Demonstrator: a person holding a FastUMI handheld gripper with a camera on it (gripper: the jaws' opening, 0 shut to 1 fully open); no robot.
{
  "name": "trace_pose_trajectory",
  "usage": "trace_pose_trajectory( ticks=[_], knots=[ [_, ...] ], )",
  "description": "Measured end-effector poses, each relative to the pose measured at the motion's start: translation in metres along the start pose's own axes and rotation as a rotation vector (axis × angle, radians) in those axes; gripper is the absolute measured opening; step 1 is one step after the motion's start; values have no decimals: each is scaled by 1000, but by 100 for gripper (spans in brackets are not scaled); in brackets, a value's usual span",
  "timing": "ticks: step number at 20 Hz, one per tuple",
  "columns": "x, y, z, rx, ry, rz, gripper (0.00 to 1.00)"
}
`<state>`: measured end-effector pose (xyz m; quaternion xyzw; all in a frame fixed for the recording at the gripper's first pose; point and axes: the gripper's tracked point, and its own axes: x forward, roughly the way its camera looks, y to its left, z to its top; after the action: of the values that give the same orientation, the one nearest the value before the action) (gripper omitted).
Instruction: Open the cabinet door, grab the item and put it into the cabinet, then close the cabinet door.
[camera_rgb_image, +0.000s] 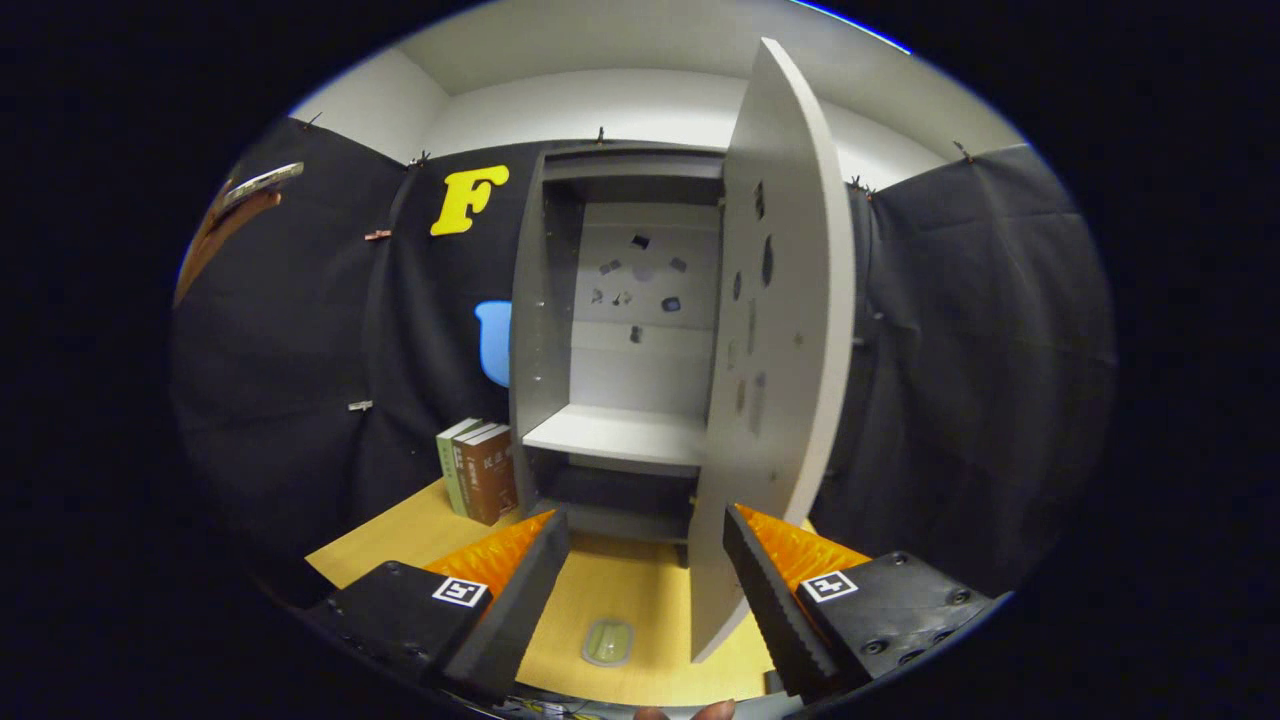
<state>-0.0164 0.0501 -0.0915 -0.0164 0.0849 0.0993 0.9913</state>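
Books (478, 470) left of cabinet (620, 340); door (775, 350) swung right; item (608, 642) before cabinet.

Black cloth walls (960, 330), wooden table (640, 600), perhaps white ceiling (620, 50)

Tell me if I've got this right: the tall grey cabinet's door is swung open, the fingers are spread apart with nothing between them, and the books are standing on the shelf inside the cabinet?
Not quite. In the gripper view the brown and green books stand on the light wooden table, beside the tall grey cabinet, not inside. The cabinet's shelf is bare. The door is open, and the fingers are apart, gripping nothing.
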Motion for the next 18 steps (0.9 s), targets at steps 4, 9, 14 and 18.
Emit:
trace_pose_trajectory(
  ticks=[4,9,14,18],
  knots=[
    [41,27,-63,28,136,46,98],
    [90,39,-161,52,299,45,98],
    [134,32,-263,106,468,-12,98],
    [163,30,-336,122,591,-55,98]
  ],
)
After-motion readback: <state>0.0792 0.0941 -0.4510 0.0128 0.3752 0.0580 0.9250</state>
